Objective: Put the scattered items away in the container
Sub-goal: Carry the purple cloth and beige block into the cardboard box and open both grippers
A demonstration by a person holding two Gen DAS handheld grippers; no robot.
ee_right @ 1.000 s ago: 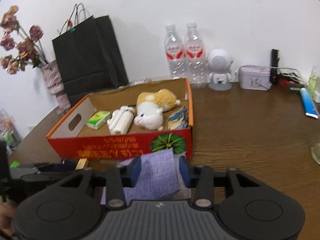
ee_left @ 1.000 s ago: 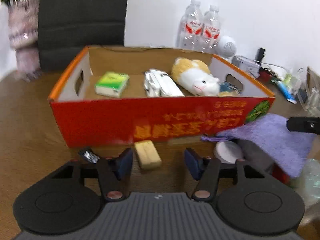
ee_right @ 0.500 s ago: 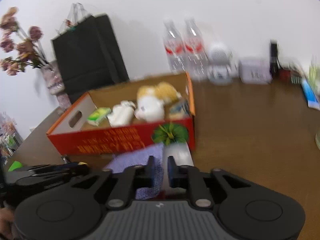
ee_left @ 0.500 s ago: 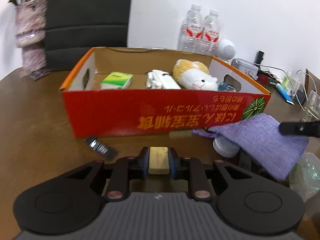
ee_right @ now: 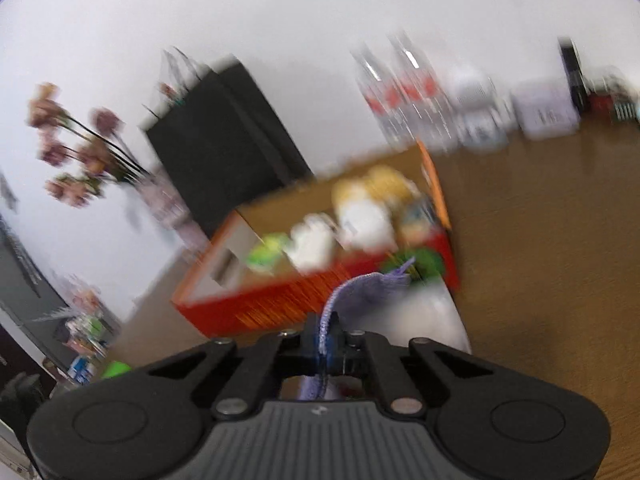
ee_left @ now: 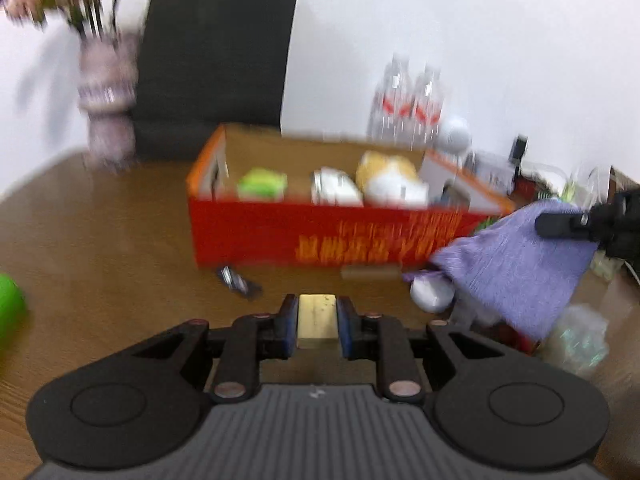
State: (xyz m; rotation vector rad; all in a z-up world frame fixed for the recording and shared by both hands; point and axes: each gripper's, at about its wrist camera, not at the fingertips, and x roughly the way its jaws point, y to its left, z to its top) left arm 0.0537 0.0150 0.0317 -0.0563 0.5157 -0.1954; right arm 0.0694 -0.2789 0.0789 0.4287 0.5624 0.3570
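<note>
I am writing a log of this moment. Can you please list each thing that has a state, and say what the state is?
left gripper: shut on the yellow block.
right gripper: shut on the purple cloth, which hangs off the table.
red box: open on top, holding a plush toy, a white pack and a green pack.
black wrapper: lying on the table, outside the box.

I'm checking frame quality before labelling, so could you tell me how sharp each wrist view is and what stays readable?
Left wrist view: moderate motion blur; the red box print smears, but the left gripper and its yellowish block stay crisp. Right wrist view: heavier, tilted blur; only the right gripper pinching the purple cloth is sharp.
</note>
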